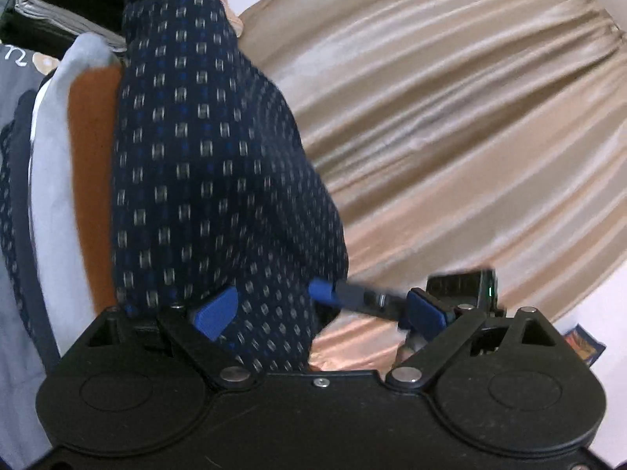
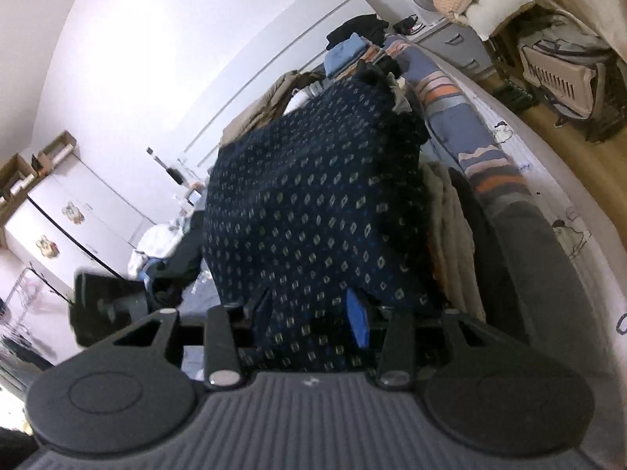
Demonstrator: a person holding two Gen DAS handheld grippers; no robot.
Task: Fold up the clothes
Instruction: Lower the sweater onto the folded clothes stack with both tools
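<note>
both the left hand-held gripper (image 1: 321,309) and right hand-held gripper (image 2: 313,313) are clamped on cloth.

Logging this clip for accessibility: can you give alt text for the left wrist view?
The left gripper, fingers spread, has a navy patterned garment draped over its blue left pad. The other gripper reaches in from the right. Behind hangs a tan curtain; stacked clothes sit at left.

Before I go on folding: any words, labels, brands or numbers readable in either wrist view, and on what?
None can be read for sure.
White mark on the grey garment, left wrist view: cut off by the edge, unreadable.
Small logo on the right gripper's grey body, right wrist view: too small.
Navy patterned garment: woven pattern only, no text.
</note>
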